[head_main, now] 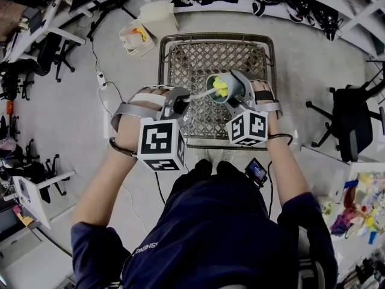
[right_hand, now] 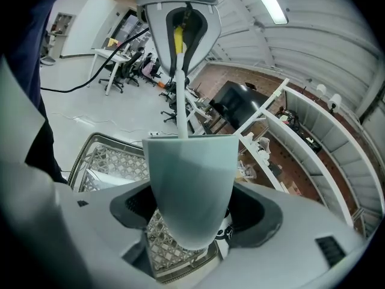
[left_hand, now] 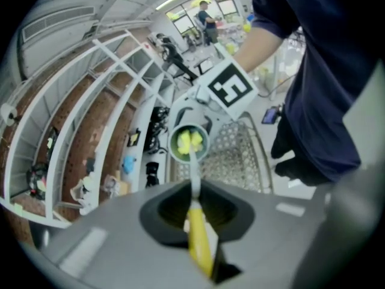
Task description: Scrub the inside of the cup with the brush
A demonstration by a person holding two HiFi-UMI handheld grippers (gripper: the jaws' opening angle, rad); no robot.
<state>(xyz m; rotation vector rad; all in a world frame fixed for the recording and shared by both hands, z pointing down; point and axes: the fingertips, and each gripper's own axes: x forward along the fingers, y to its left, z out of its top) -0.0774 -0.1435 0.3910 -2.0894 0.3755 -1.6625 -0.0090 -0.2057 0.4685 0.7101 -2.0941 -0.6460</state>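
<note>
A person seen from above stands over a wire mesh rack, with a two-jaw gripper in each hand, both raised above the rack. The right gripper has its jaws clamped on the lower body of a pale green cup. The cup's narrower base sits between the jaws, and its wider rim points straight ahead of that gripper, toward the left gripper. The left gripper's jaws are pressed together on the yellow handle of a brush, which lies between them and in line with them. From those jaws the brush's thin white stem runs forward, across the short gap between the two grippers, and over the cup's rim. The brush's yellow sponge head sits inside the cup, ahead of the left gripper's jaws. It fills much of the opening, but whether it touches the bottom cannot be told. The two grippers face each other, near but apart, joined only by the brush and the cup.
</note>
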